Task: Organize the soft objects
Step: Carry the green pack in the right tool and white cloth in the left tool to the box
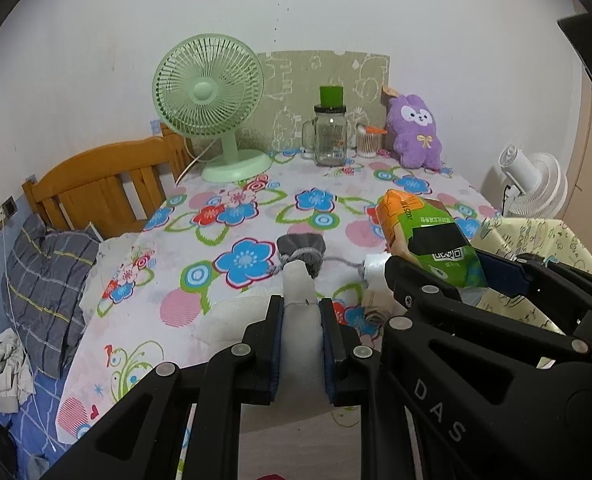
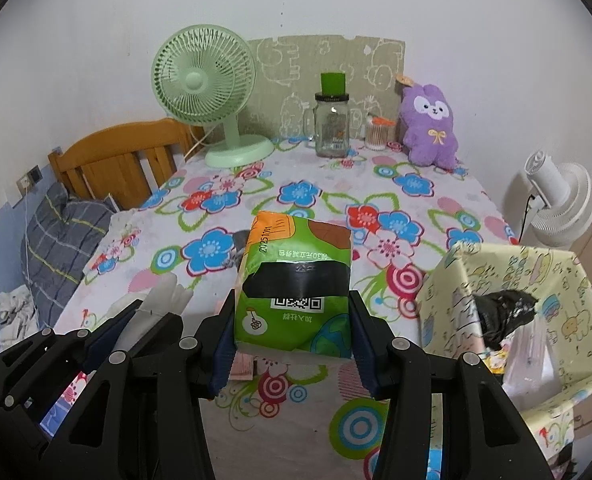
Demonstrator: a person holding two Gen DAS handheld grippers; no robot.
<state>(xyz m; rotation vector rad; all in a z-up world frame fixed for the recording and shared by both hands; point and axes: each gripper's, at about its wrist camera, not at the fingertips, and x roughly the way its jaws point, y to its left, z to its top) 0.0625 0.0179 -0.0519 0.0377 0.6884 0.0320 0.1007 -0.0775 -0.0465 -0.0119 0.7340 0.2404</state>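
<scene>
Left wrist view: left gripper (image 1: 301,320) clamped on a white soft item (image 1: 299,300); right gripper (image 2: 292,316) clamped on a green tissue pack (image 2: 296,280).

Both loads are held clear above the near edge of the desk (image 2: 316,196), over its floral cloth. Purple plush toy (image 2: 430,128) stands upright at the far right corner, beside a glass jar (image 2: 331,128). Green fan (image 2: 204,84) stands at the far left corner. Yellow bin (image 2: 536,280) sits off the right edge.

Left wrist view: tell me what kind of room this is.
Probably a bedroom: a wooden headboard with a plaid pillow beside a floral-clothed table holding a green desk fan and a purple plush toy.
</scene>
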